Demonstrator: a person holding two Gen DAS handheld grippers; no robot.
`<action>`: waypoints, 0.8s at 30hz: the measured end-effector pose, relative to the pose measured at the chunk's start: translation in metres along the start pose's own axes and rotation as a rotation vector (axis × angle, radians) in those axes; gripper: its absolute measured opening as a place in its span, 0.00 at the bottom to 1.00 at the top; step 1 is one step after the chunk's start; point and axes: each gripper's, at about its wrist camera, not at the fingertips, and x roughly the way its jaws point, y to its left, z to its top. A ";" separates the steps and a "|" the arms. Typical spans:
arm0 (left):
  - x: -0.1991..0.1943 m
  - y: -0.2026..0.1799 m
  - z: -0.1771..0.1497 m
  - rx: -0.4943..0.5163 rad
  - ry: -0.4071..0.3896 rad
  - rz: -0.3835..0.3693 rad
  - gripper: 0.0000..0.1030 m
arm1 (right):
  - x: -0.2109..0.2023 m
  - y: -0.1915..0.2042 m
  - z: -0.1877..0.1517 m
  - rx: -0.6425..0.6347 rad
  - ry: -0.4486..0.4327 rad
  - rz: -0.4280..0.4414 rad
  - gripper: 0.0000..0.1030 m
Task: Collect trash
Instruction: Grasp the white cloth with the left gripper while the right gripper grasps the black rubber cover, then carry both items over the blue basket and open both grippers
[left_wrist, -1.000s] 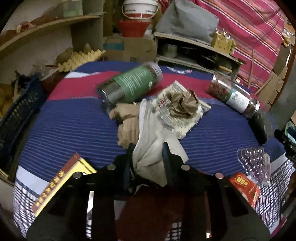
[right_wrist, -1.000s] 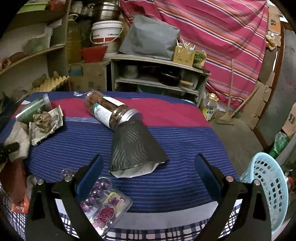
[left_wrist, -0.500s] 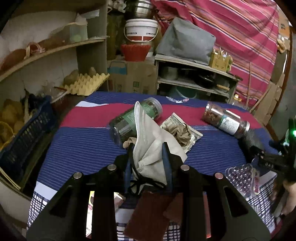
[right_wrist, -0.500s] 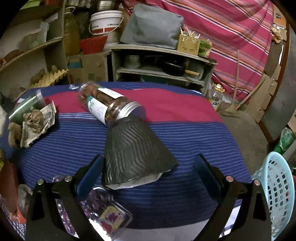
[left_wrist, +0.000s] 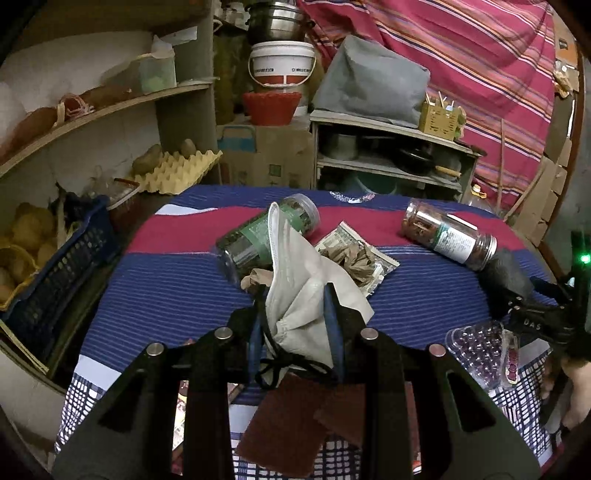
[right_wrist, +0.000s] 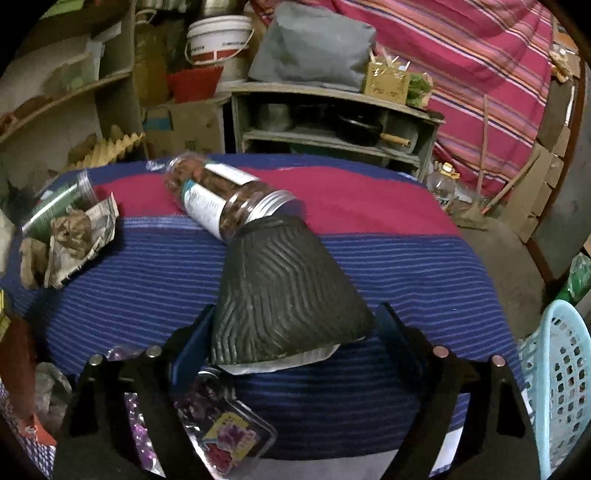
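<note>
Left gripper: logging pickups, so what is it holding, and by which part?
A white face mask, pinched near its lower end by the ear loops; the rest stands up above the left gripper.

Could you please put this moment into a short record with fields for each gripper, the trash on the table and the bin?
left gripper: shut on a white face mask, lifted clear of the table
right gripper: jaws just closing around the wide end of a flattened black ribbed cup, which lies between them
table: blue and red striped cloth
other trash: crumpled brown paper on a newspaper scrap; clear blister tray
jars: green-labelled jar and white-labelled jar, both on their sides
bin: light blue basket at the right of the table
</note>
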 end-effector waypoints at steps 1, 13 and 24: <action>-0.002 -0.001 0.001 0.000 -0.003 0.000 0.28 | -0.004 -0.004 0.000 0.009 -0.008 0.002 0.82; -0.026 -0.047 0.001 0.030 -0.034 -0.042 0.28 | -0.068 -0.055 -0.020 0.028 -0.071 -0.039 0.82; -0.039 -0.108 -0.009 0.086 -0.033 -0.092 0.28 | -0.113 -0.115 -0.045 0.026 -0.113 -0.113 0.82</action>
